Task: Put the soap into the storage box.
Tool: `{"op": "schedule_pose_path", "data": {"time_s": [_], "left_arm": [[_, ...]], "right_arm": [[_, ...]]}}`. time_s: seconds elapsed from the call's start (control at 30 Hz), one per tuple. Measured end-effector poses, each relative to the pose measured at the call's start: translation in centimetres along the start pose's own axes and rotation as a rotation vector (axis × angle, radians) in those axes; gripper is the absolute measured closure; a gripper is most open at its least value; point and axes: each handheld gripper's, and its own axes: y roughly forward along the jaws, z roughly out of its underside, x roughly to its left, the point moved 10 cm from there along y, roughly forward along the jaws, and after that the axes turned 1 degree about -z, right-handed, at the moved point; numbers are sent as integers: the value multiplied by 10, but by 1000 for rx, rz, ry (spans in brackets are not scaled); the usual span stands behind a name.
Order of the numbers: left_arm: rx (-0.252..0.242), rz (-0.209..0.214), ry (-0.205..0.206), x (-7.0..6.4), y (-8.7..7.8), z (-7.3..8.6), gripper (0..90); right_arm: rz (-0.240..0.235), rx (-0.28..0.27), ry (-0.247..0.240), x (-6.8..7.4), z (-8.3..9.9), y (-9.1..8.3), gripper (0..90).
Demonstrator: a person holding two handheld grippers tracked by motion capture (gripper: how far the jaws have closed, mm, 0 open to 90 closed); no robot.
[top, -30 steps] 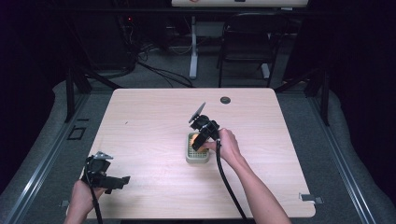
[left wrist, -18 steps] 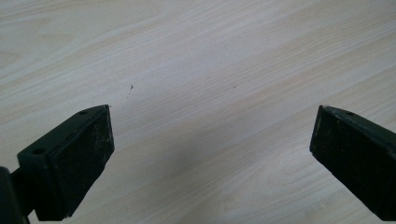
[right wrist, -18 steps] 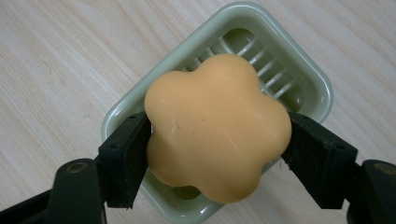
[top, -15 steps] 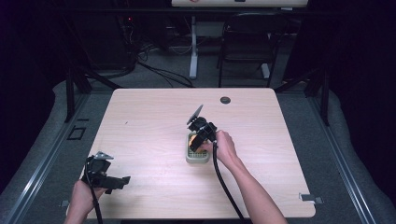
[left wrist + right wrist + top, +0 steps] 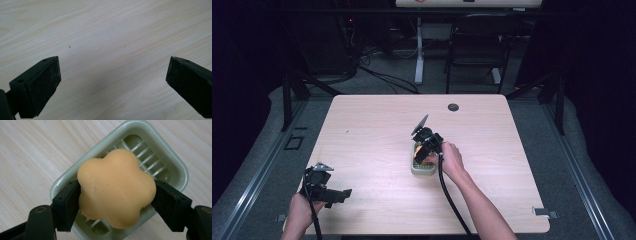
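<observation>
Soap bar [image 5: 116,187]: orange, flower-shaped with rounded lobes, smooth matte surface. Sits over a pale green ribbed soap dish [image 5: 172,162] near the middle of the table [image 5: 362,130], slightly toward its right edge. Right gripper [image 5: 116,195]: jaws closed on the soap's two sides, pads touching it. Left gripper [image 5: 112,82]: jaws spread wide, holding nothing, over bare wood at the table's near left corner.

Bare bench [image 5: 372,135] lies open from nine to twelve o'clock of the soap dish [image 5: 422,167]; a cable grommet [image 5: 453,107], seemingly flush, sits at one o'clock.
</observation>
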Motion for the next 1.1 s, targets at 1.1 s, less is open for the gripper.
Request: {"op": "schedule_pose_path", "data": {"time_s": [1.1], "left_arm": [[6, 0, 6, -2, 1, 0, 0]], "right_arm": [[-19, -133, -47, -7, 37, -81, 0]]}}
